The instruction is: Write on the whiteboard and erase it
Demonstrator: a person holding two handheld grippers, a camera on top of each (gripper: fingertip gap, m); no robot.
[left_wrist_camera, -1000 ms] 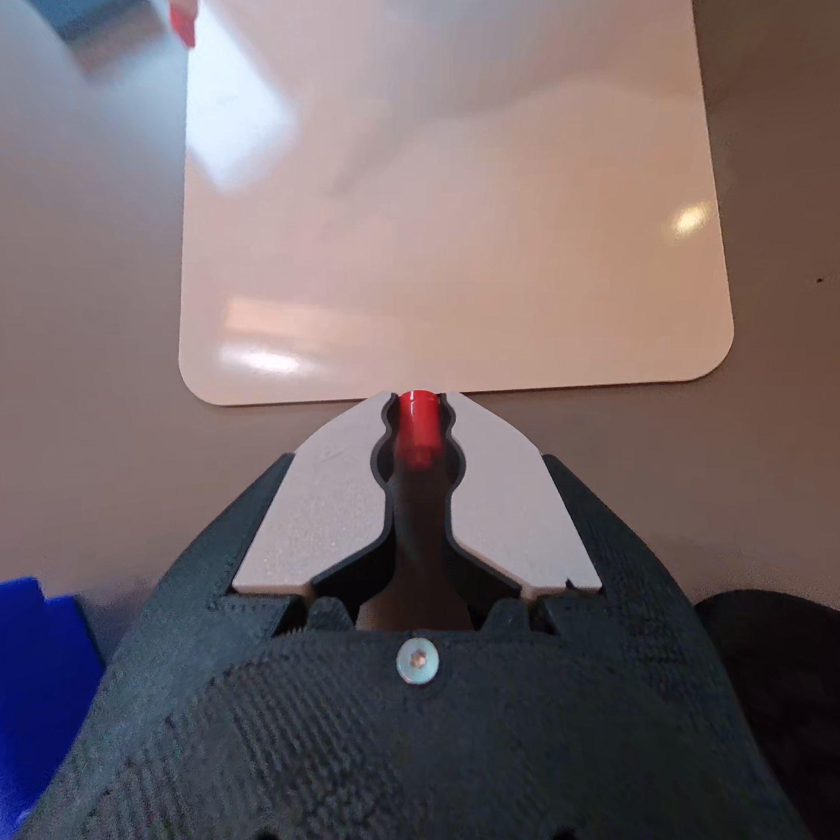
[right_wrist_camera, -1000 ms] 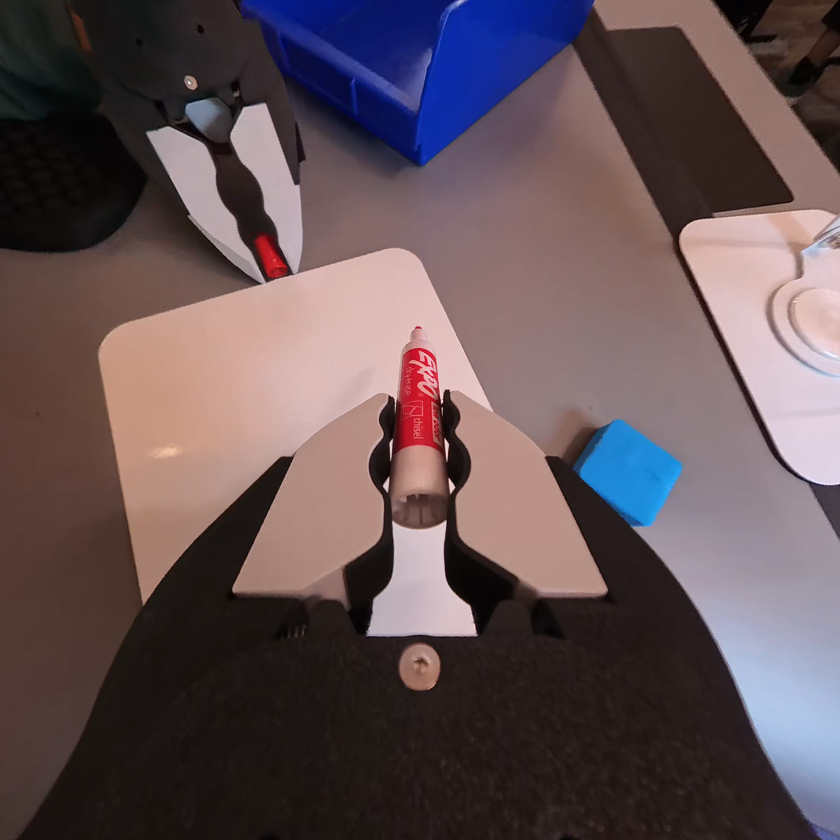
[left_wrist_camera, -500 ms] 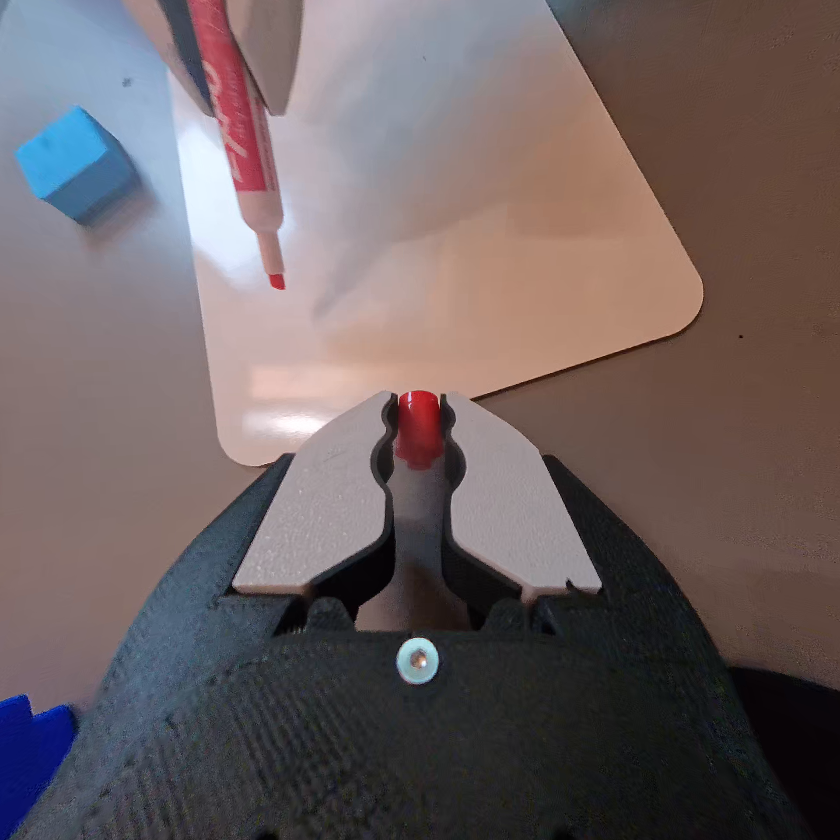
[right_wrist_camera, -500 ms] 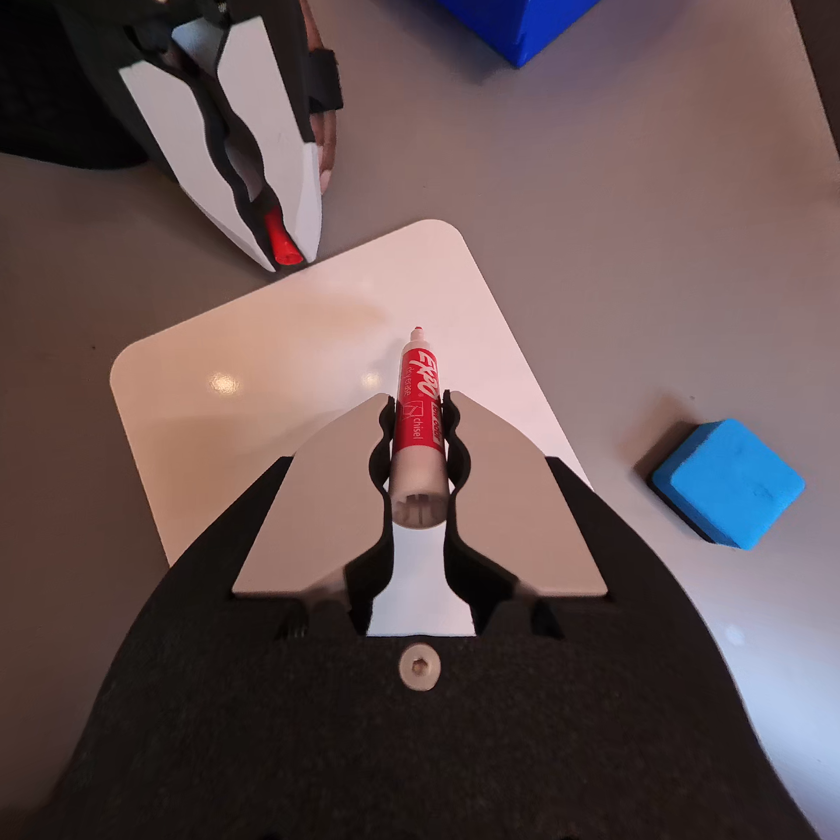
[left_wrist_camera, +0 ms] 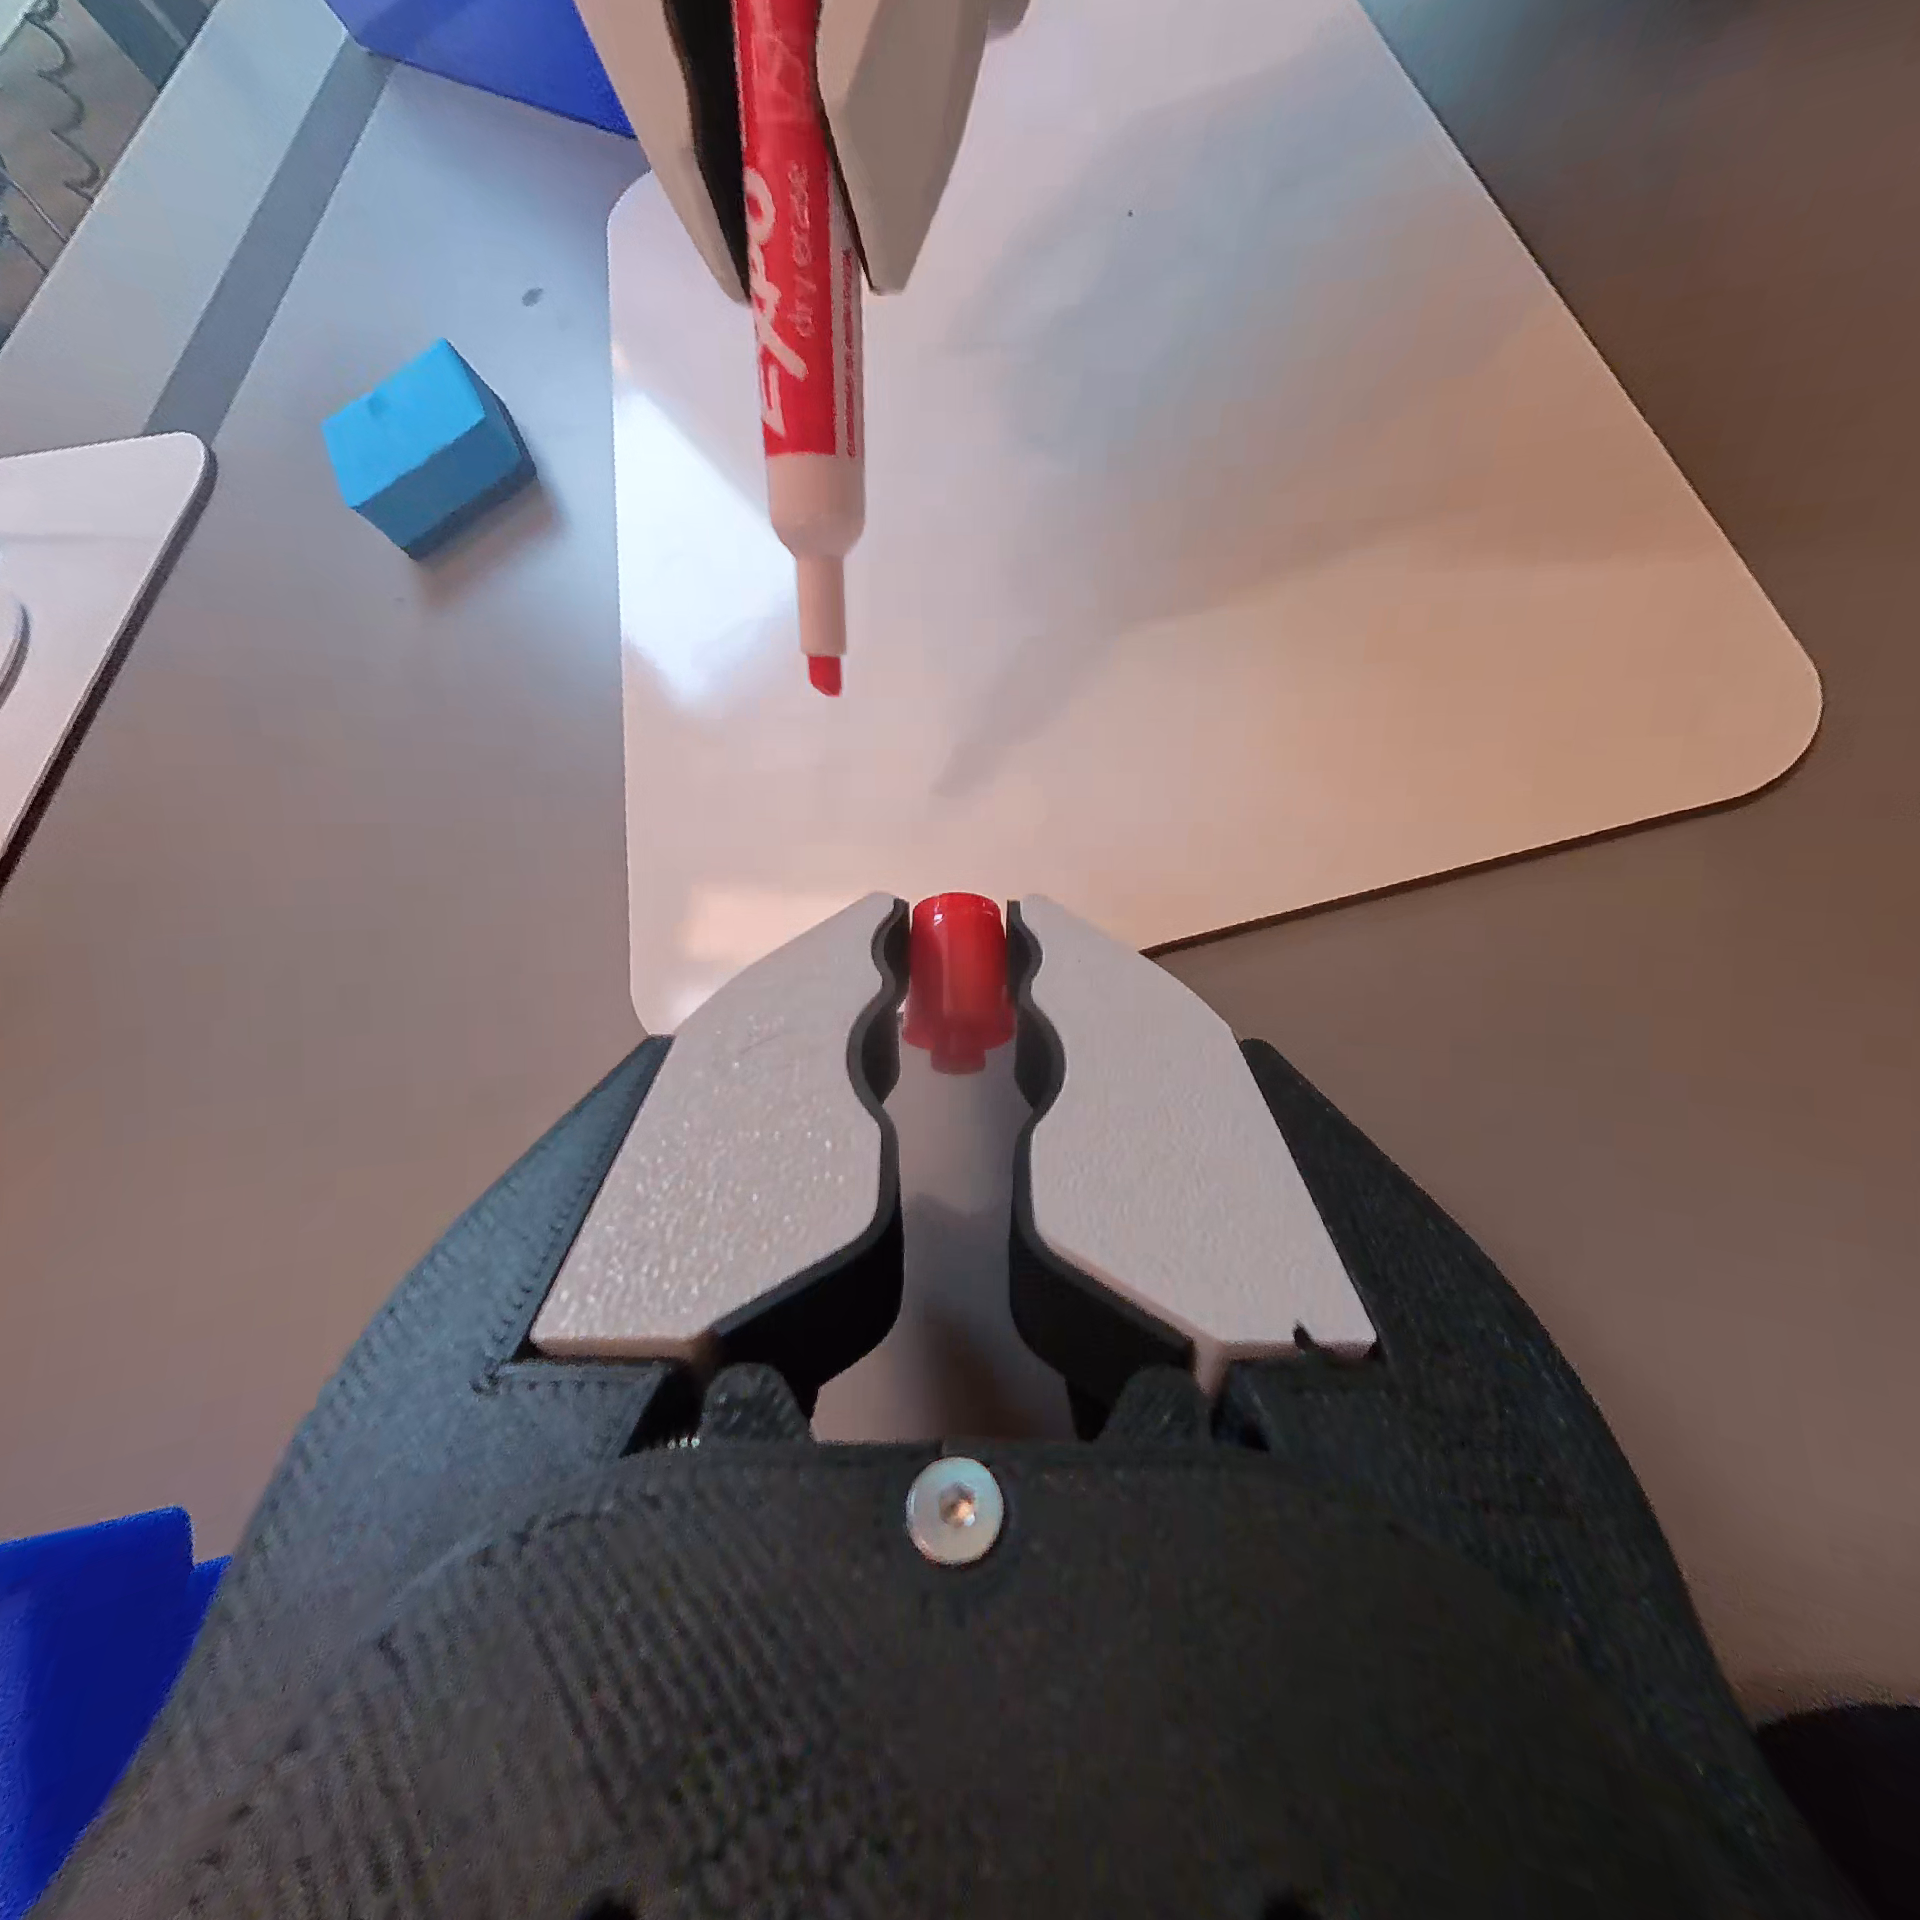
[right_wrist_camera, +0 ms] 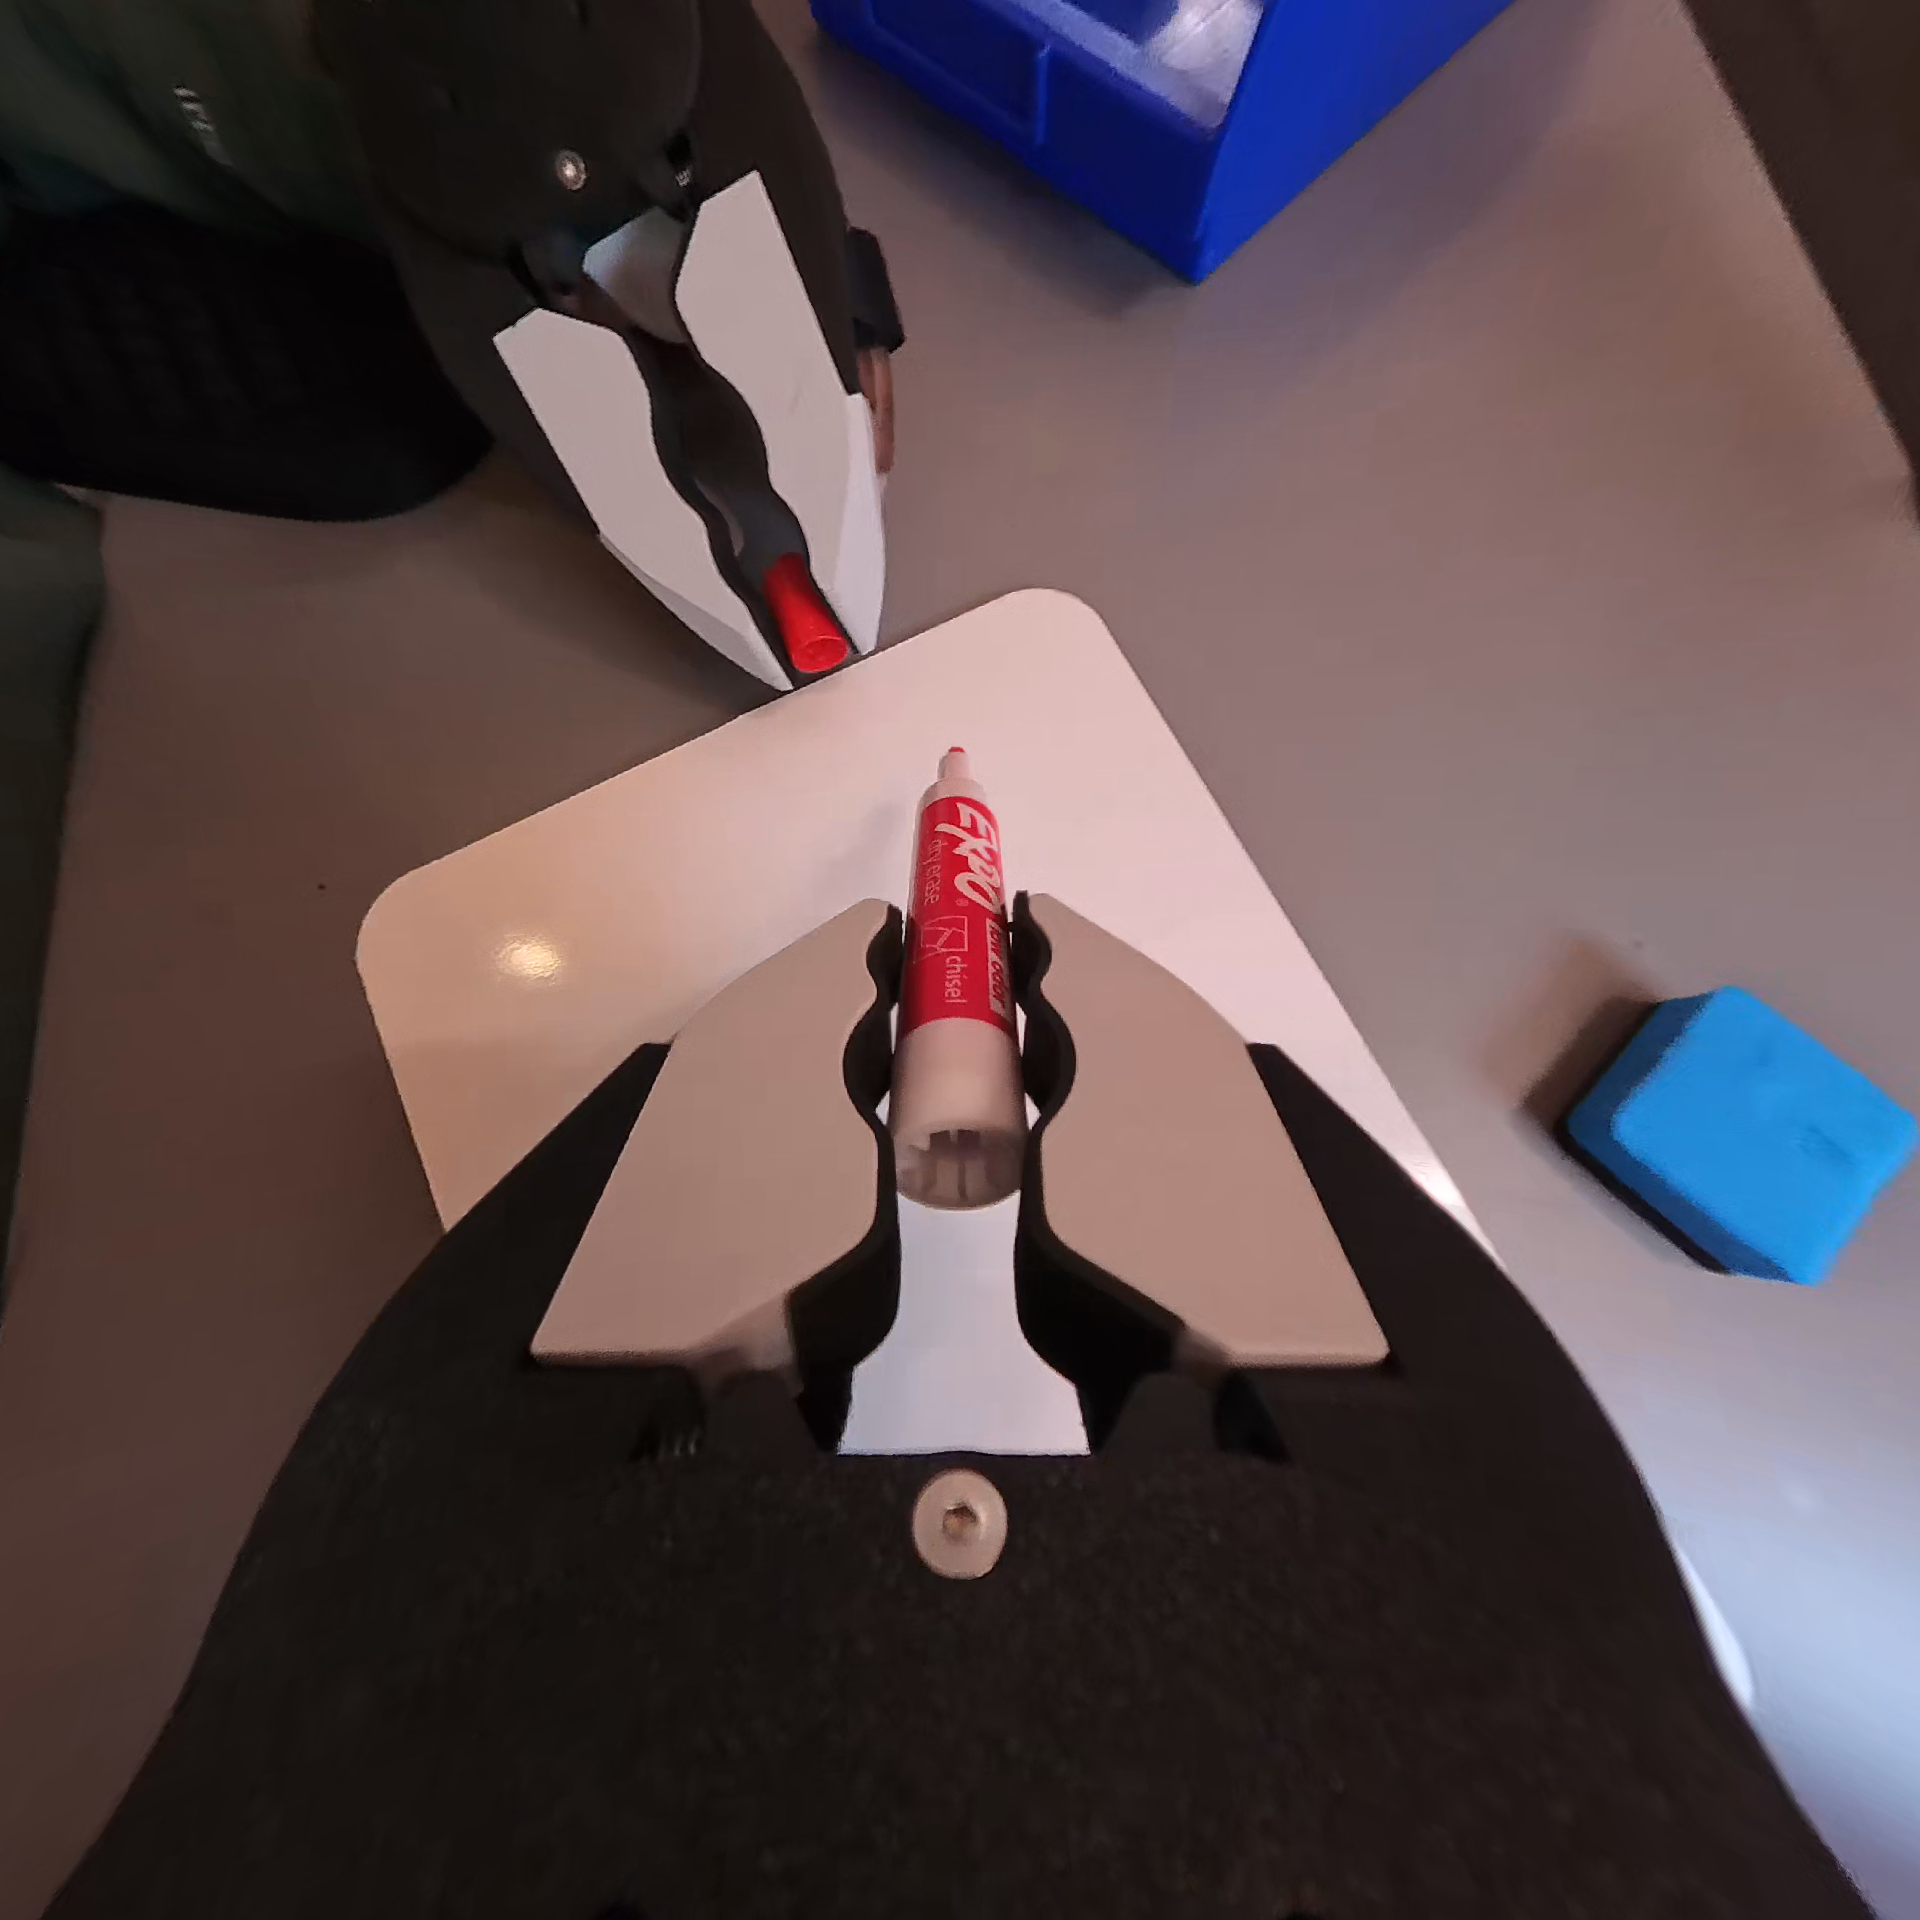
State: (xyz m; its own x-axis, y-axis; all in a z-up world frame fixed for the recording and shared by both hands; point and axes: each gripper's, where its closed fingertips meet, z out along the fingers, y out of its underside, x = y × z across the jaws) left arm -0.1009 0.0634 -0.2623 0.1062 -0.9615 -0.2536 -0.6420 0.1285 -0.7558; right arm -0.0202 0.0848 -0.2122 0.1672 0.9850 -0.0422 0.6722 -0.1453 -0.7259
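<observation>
A blank white whiteboard (left_wrist_camera: pixel 1195 540) (right_wrist_camera: pixel 665 935) lies flat on the grey table. My right gripper (right_wrist_camera: pixel 956 914) is shut on an uncapped red marker (right_wrist_camera: pixel 956 914), also seen in the left wrist view (left_wrist_camera: pixel 805 343), with its red tip (left_wrist_camera: pixel 826 673) pointing down over the board. My left gripper (left_wrist_camera: pixel 956 914) is shut on the red marker cap (left_wrist_camera: pixel 954 977) at the board's near corner; it also shows in the right wrist view (right_wrist_camera: pixel 805 639). A blue eraser block (left_wrist_camera: pixel 426 447) (right_wrist_camera: pixel 1745 1132) sits on the table beside the board.
A blue plastic bin (right_wrist_camera: pixel 1143 94) stands beyond the board, with a corner of it low in the left wrist view (left_wrist_camera: pixel 83 1704). A second white board (left_wrist_camera: pixel 83 582) lies at the left edge. A dark padded object (right_wrist_camera: pixel 208 364) lies behind the left gripper. About 11 cm separates my left fingertips from my right. The blue eraser block (left_wrist_camera: pixel 426 447) sits 15 cm or so from the ends of my right fingers. Look for it in the right wrist view (right_wrist_camera: pixel 1676 1078) too.
The marker in my right gripper has come closer to the left gripper and toward the cap. The board has swung in both views. The eraser has shifted right in the right wrist view.
</observation>
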